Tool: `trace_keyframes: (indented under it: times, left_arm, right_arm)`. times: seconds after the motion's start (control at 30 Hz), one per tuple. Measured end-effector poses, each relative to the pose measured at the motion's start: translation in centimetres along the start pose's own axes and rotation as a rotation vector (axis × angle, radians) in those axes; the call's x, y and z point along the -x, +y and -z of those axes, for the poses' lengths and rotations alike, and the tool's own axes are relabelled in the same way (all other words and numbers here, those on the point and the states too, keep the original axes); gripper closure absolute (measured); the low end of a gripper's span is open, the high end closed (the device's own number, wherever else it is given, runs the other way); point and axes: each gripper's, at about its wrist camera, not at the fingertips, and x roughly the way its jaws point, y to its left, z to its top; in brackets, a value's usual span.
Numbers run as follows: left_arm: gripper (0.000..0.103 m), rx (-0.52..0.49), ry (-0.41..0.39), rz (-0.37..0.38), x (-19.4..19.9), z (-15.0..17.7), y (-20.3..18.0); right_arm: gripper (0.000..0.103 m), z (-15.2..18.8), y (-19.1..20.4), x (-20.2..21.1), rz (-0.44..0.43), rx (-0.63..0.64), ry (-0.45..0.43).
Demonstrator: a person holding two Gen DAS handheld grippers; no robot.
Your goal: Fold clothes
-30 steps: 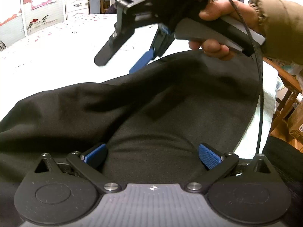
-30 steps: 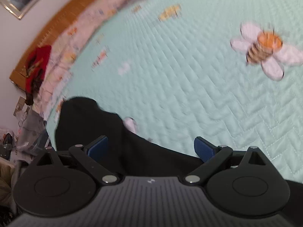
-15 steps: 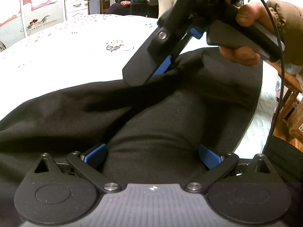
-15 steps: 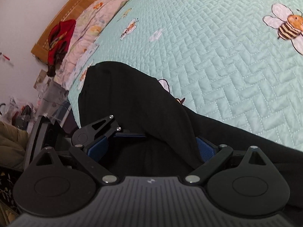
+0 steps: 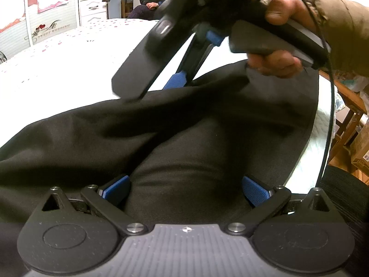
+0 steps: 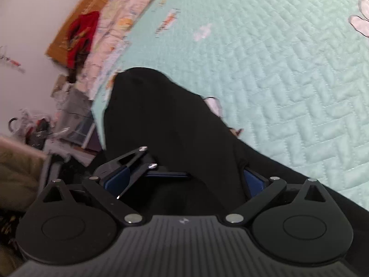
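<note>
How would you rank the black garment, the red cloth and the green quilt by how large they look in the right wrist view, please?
1. green quilt, though the black garment rivals it.
2. black garment; nearness to the camera enlarges it.
3. red cloth, clearly smallest, but farthest away.

Plenty of open quilt (image 6: 288, 73) from 12 to 3 o'clock in the right wrist view. The black garment (image 6: 175, 124) fills the middle, clutter crowds 9 o'clock. In the left wrist view, the right gripper (image 5: 159, 78) blocks 12 o'clock, with bare bedspread (image 5: 57, 69) at 10.
</note>
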Motion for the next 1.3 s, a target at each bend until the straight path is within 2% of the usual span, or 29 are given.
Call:
trace_keyframes:
  times: [0.07,0.17,0.37,0.53,0.67,0.73,0.8,0.87,0.93,1.0,1.07,1.13,1.23,1.3]
  left_arm:
    - [0.001,-0.001,-0.001,0.002,-0.2,0.3,0.5]
    - [0.001,-0.002,-0.001,0.001,-0.2,0.3,0.6]
    - [0.001,-0.002,0.003,-0.003,-0.2,0.3,1.0]
    - [0.0,0.0,0.0,-0.004,-0.1,0.4,1.4]
    - [0.0,0.001,-0.006,-0.006,-0.1,0.5,1.6]
    - [0.0,0.002,-0.007,-0.003,-0.1,0.5,1.8]
    - [0.0,0.004,-0.008,-0.001,0.1,0.5,2.2]
    - [0.001,0.007,-0.008,0.001,0.3,0.6,2.5]
    - [0.001,0.009,-0.007,0.003,0.4,0.6,2.8]
    - [0.001,0.011,-0.007,0.005,0.4,0.6,3.1]
    - [0.001,0.01,-0.006,0.008,0.5,0.7,3.3]
    - [0.001,0.011,-0.007,0.01,2.0,0.7,3.5]
    - [0.001,0.011,-0.01,0.008,2.1,0.9,3.8]
    - [0.001,0.014,-0.01,0.01,2.3,1.0,4.0]
  right_arm:
    - [0.002,0.8,0.3,0.6,-0.042,0.008,-0.021]
    - [0.002,1.7,0.6,0.8,-0.086,0.015,-0.008]
    - [0.002,-0.2,-0.6,-0.4,-0.057,-0.027,-0.02]
    - [0.0,-2.4,-2.3,-3.9,-0.223,-0.143,0.085]
    - [0.0,-4.5,-4.3,-6.2,-0.45,-0.319,0.052]
    - [0.0,-5.6,-4.4,-7.5,-0.474,-0.369,0.05]
    - [0.0,-6.5,-4.3,-8.6,-0.46,-0.409,0.032]
    - [0.0,-7.2,-4.4,-9.1,-0.447,-0.474,-0.03]
    - [0.0,-7.7,-5.2,-8.1,-0.425,-0.557,-0.2]
    - [0.0,-8.1,-6.3,-6.8,-0.463,-0.624,-0.362]
    - [0.0,-8.4,-7.2,-6.3,-0.448,-0.647,-0.387]
    - [0.0,-8.0,-7.0,-6.0,-0.448,-0.63,-0.407]
    - [0.0,-7.7,-6.3,-4.6,-0.448,-0.578,-0.481]
    - [0.0,-8.2,-6.3,-3.9,-0.377,-0.562,-0.508]
